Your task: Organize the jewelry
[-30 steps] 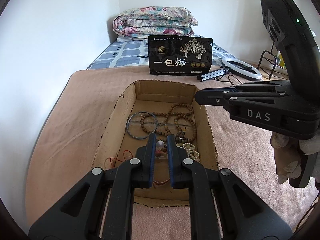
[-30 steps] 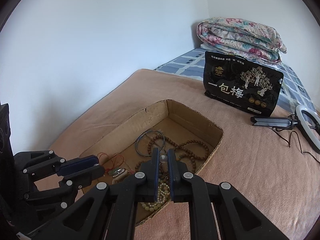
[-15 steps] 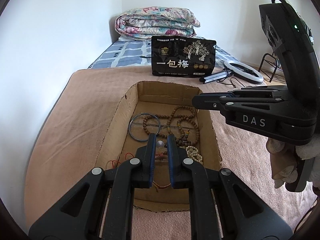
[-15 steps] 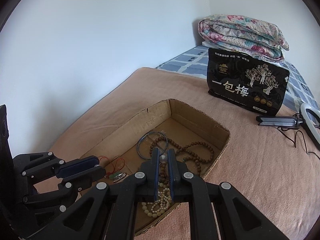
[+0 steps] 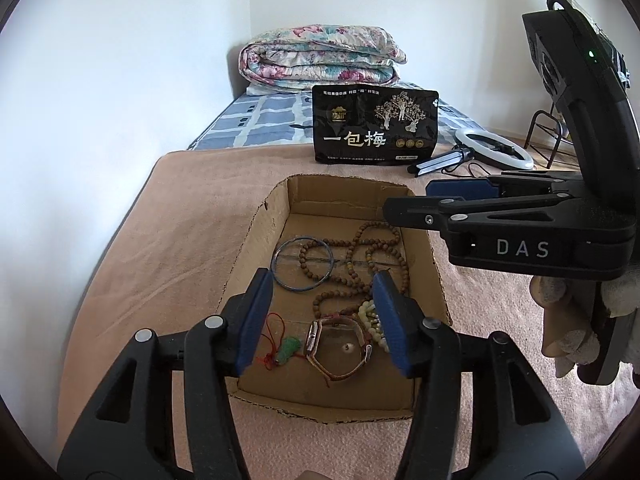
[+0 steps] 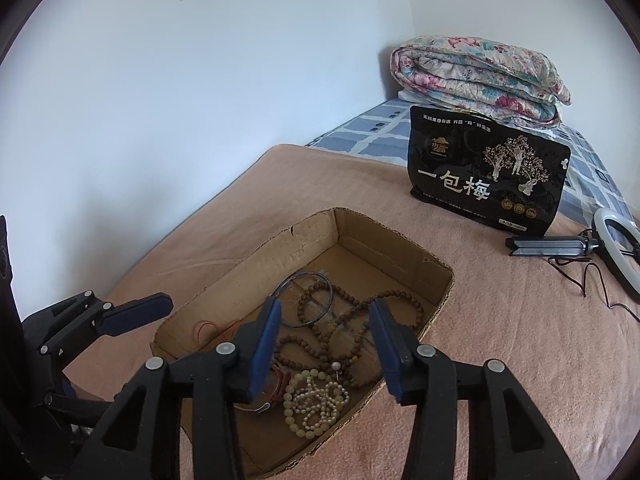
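- Jewelry lies heaped in an open cardboard box [image 5: 260, 240] on a tan blanket [image 5: 180, 220] — the box sits just ahead of both grippers.
- Left gripper [image 5: 324, 292] hovers over the near end of the box; its jaws have just been opening and now stand spread, with nothing pinched between them.
- Right gripper [image 6: 324, 322] hangs over the box's right side; its jaws have also just been opening and stand apart, gripping nothing.
- Nearest in the box lie a wristwatch [image 5: 336, 344] and, to its left, a green charm on red cord [image 5: 289, 347].
- Pale bead strands [image 6: 316, 400] sit near the right wall, just beside the watch.
- Farther in, brown bead strings [image 5: 360, 264] loop across the floor, touching a thin blue bangle [image 5: 302, 263] on the left.
- Beyond the box a black bag [image 5: 374, 126] stands upright — to its right lies a ring light [image 5: 494, 148].
- Farthest, a folded floral quilt [image 5: 320, 58] rests by the wall.
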A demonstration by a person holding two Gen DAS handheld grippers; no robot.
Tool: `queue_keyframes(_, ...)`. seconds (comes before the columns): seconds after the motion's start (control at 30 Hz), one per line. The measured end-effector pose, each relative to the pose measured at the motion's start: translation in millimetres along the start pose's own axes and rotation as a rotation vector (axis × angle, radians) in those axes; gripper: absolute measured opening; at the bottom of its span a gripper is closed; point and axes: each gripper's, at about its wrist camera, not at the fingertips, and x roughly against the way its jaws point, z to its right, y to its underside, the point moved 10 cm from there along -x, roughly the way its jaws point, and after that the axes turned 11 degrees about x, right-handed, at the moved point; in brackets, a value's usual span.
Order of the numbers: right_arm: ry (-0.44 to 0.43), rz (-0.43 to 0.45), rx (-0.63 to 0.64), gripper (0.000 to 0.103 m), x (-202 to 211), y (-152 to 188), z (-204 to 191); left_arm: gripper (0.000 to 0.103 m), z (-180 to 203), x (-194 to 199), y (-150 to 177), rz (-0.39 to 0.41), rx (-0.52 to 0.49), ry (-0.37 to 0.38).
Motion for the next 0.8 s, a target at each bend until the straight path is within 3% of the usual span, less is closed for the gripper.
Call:
queue_keyframes(0.1, 0.021, 0.015, -0.005, 0.073, 6, -1, 2, 0.054, -1, 4, -1, 0.004, 0.006, -0.001)
queue_keyframes(0.3, 0.048, 0.037, -0.008, 0.087, 21, -4, 4, 0.054, -1, 17, -4, 0.024, 0.012, -0.003)
queue_keyframes(0.8, 0.077, 0.078, 0.003, 0.091, 61, -12, 0, 0.054, 3, 53, -15, 0.084, -0.006, -0.02)
